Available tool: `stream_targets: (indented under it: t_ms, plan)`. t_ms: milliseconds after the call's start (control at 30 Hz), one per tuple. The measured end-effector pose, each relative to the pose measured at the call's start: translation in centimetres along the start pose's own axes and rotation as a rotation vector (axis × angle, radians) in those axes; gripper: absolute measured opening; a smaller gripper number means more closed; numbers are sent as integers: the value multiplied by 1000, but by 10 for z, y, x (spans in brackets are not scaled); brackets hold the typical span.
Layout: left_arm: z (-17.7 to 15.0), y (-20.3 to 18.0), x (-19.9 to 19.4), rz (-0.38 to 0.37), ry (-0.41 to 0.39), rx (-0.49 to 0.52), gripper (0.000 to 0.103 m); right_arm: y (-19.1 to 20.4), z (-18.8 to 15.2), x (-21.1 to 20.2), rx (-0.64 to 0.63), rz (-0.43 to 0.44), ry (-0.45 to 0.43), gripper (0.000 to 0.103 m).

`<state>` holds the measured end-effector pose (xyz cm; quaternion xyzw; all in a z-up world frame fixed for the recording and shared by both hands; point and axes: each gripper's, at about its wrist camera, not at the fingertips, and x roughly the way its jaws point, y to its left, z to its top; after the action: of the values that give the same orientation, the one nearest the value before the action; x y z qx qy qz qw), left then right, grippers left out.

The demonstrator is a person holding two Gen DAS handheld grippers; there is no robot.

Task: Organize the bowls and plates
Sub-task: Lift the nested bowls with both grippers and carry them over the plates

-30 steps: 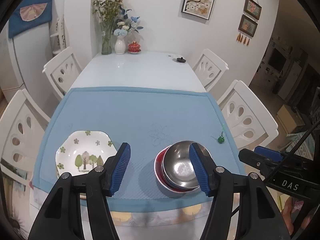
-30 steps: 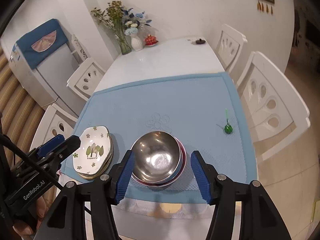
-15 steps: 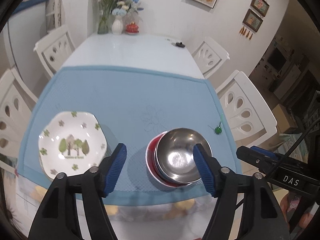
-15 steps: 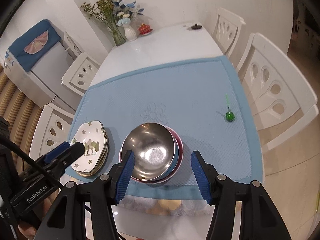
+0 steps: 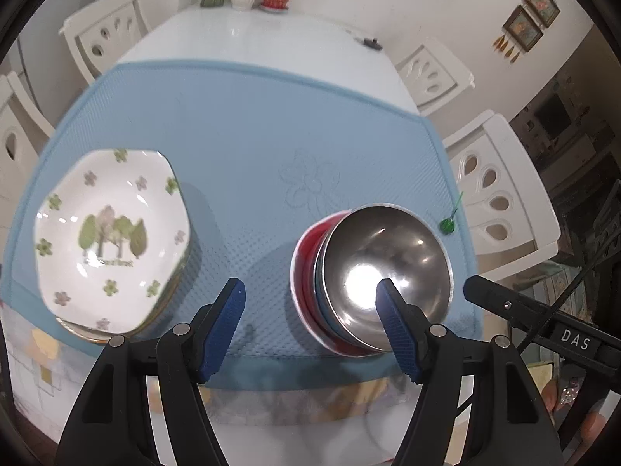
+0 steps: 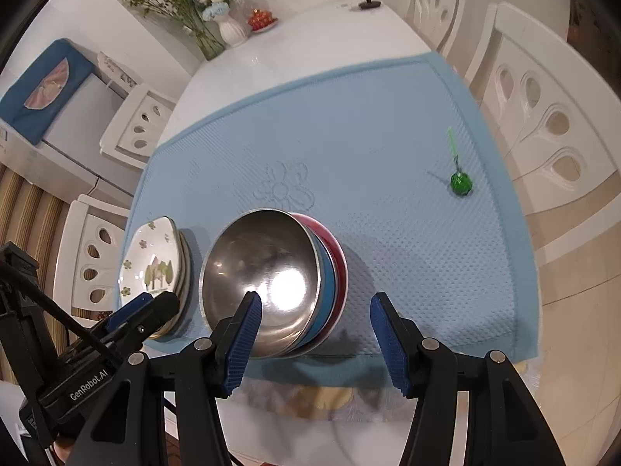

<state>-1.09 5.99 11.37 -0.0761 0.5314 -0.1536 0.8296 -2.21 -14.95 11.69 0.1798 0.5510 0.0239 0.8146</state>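
Observation:
A steel bowl nests on top of a blue bowl and a red bowl near the front edge of a blue mat. To their left lies a stack of white plates with a tree print. My left gripper hovers open above the gap between plates and bowls, its right finger over the steel bowl's near rim. In the right wrist view my right gripper is open above the right side of the steel bowl, holding nothing. The plates sit beyond the left gripper's tip.
A small green ornament on a stick lies at the mat's right edge. White chairs line both sides of the table. Vases with flowers and a red pot stand at the far end. The table's near edge is just below the bowls.
Both grippers have come down closer to the table and tilted more steeply, so bowls and plates appear larger. The left jaws stand a little wider than a second ago.

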Motion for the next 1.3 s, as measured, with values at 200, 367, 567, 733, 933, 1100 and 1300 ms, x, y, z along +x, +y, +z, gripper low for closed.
stream_targets:
  t_ms: [200,367,567,733,933,1100,1300]
  plan:
    - [-1,11,36,-60,71,-64,68,-16,1,34,55,52,56,56]
    - [-1,16,59,-138,105,-102,66,-31,3,61,126,128,92,56]
    - [-1,20,76,-191,125,-141,62,-43,6,88,196,217,146,56]
    - [-2,23,89,-225,150,-167,49,-47,9,105,201,254,191,56]
    - [-5,34,103,-284,160,-228,44,-35,9,117,126,277,185,57]
    - [-7,29,98,-259,127,-193,44,-19,9,112,-7,235,133,55]
    - [-4,27,87,-213,112,-187,43,-6,11,106,-55,172,130,51]
